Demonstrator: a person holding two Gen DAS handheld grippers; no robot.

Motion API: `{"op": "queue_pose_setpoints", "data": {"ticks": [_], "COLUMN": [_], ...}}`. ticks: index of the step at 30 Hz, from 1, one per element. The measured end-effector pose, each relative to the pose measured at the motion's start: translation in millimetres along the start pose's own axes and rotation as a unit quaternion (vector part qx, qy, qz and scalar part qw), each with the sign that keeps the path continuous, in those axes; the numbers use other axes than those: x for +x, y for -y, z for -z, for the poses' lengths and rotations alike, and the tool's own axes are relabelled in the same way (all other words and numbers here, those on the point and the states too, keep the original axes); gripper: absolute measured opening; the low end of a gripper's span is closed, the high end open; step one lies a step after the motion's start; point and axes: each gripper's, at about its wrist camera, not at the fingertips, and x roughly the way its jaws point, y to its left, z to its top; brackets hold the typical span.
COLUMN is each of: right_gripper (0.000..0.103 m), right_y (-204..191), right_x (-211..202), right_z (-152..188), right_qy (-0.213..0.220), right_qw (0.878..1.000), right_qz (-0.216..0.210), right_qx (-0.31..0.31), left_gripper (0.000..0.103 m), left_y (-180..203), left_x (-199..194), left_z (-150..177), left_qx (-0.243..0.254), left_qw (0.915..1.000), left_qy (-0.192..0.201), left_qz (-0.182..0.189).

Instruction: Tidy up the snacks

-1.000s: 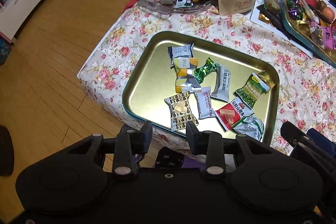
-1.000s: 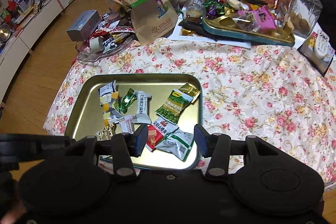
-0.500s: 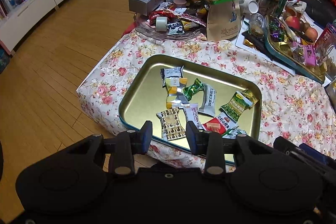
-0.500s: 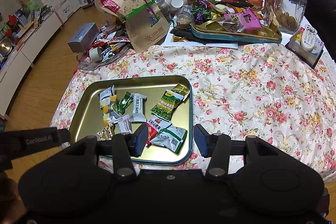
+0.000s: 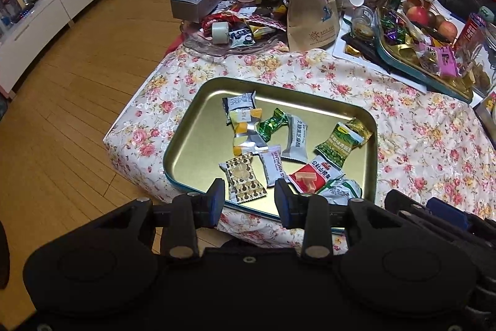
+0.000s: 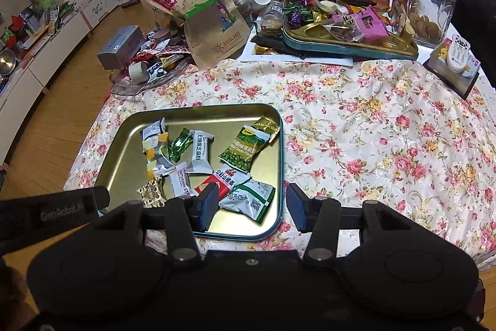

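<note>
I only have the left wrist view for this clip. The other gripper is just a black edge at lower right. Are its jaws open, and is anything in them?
Observer: The right gripper is open, with nothing between its pads. It points at the near right corner of the gold tray.
Operator: The packet in that corner is half hidden in my view. What is it?
Observer: A white and green packet, lying flat and touching the red packet.
Operator: And the thing cut off at my right edge?
Observer: A remote control resting on a small stand on the floral cloth.
</note>
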Motion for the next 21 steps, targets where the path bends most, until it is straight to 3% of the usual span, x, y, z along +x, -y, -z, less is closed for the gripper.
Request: {"op": "queue_pose_setpoints", "data": {"ticks": [21], "right_gripper": [0.051], "right_y": [5.2], "right_x": [2.8], "right_z": [-0.8], "right_qy": [-0.011], "right_qw": [1.000], "right_qz": [0.002], "right_qx": [0.010], "left_gripper": [0.045], "left_y": [5.9], "left_x": [8.4], "left_z": [0.8], "left_qx": [0.016], "left_qw": [0.9995], "left_qy": [-0.027], "left_qz": [0.010]}}
